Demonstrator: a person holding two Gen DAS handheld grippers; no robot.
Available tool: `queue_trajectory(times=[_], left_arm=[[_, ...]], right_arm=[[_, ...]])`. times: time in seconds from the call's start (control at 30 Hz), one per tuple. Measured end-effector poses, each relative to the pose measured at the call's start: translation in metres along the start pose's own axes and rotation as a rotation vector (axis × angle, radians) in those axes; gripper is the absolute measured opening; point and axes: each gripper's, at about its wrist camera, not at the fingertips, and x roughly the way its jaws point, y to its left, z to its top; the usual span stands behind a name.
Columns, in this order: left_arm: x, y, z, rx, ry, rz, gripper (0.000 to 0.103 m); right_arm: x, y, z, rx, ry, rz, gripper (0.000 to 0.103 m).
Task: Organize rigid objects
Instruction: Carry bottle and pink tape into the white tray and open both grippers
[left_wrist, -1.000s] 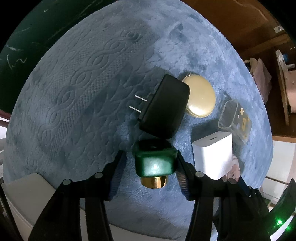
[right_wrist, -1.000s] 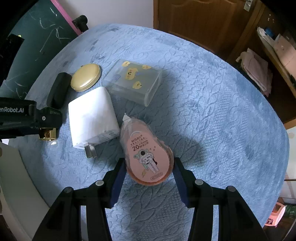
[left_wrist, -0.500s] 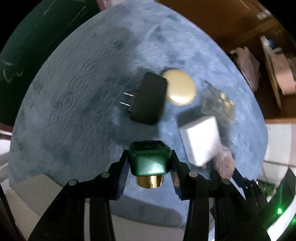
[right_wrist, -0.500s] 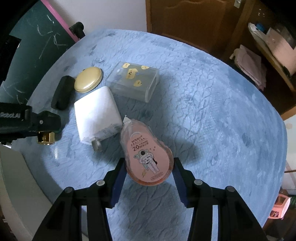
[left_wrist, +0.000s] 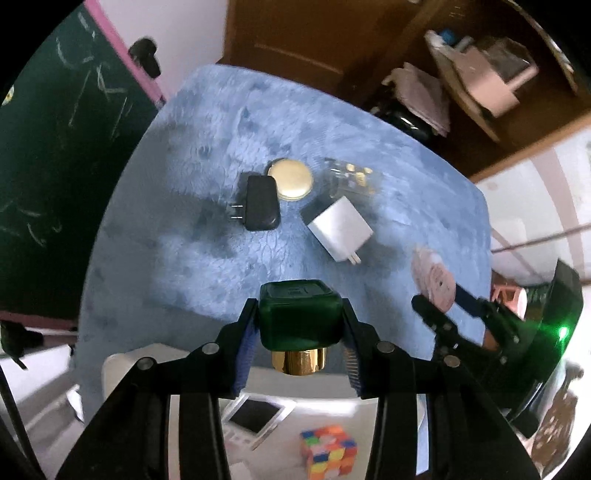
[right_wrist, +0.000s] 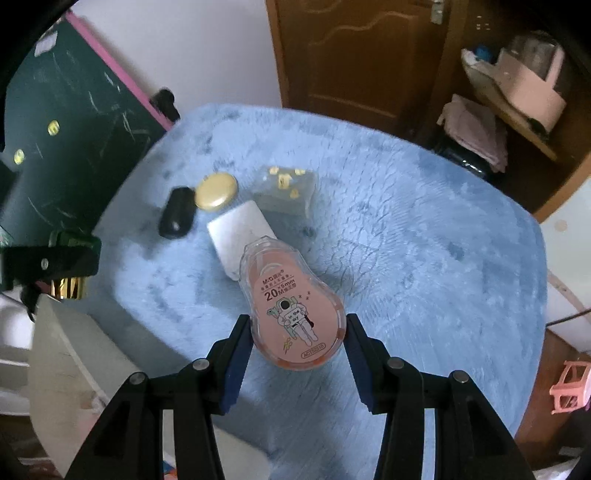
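My left gripper (left_wrist: 299, 325) is shut on a dark green bottle with a gold cap (left_wrist: 300, 320), held high above the blue cloth-covered table (left_wrist: 192, 258). My right gripper (right_wrist: 297, 332) is shut on a pink correction tape dispenser (right_wrist: 293, 308), also lifted off the table. In the left wrist view the right gripper (left_wrist: 439, 295) and its pink dispenser (left_wrist: 434, 278) show at the right. In the right wrist view the left gripper (right_wrist: 51, 264) shows at the left edge. Still on the cloth lie a black plug adapter (left_wrist: 260, 203), a gold round lid (left_wrist: 290, 180), a white charger (left_wrist: 340, 229) and a clear box (left_wrist: 349, 177).
A white container (left_wrist: 280, 417) below the table's near edge holds a coloured cube puzzle (left_wrist: 328, 452) and a small white device (left_wrist: 256, 413). A green chalkboard (right_wrist: 62, 147) stands at the left, a wooden door (right_wrist: 354, 62) behind, and shelves with clutter (right_wrist: 517, 81) at the right.
Both grippers have risen with their objects, so the table looks smaller and farther. The left gripper closed on the green bottle and rolled; the white container has come into view beneath it.
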Motion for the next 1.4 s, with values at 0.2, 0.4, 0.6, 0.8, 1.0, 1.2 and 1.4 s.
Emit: queue_trajectory(times=[0.2,0.4,0.6,0.8,1.0,1.2,1.4], left_arm=[[-0.035,0.005,-0.02,0.11,-0.03,-0.012,0.045],[-0.071,0.014,-0.045,0.228,-0.077,-0.014,0.045],[-0.084,0.028,-0.075,0.345,-0.078,0.01,0.045],[-0.065,0.049,-0.115,0.433,-0.004,0.045,0.045],[-0.034,0.069,-0.148,0.471,0.105,0.069,0.045],[-0.003,0.082,-0.176,0.512,0.185,0.108,0.045],[0.021,0.09,-0.191,0.523,0.221,0.123,0.045]], right_arm=[[-0.05,0.011,-0.012,0.054,-0.074,0.008,0.05],[-0.102,0.036,-0.034,0.083,-0.155,0.006,0.05],[-0.142,0.065,-0.061,0.115,-0.209,0.026,0.05],[-0.152,0.097,-0.097,0.172,-0.211,0.059,0.05],[-0.127,0.123,-0.13,0.239,-0.142,0.125,0.05],[-0.095,0.153,-0.157,0.263,-0.054,0.159,0.05],[-0.066,0.175,-0.175,0.275,0.029,0.153,0.05]])
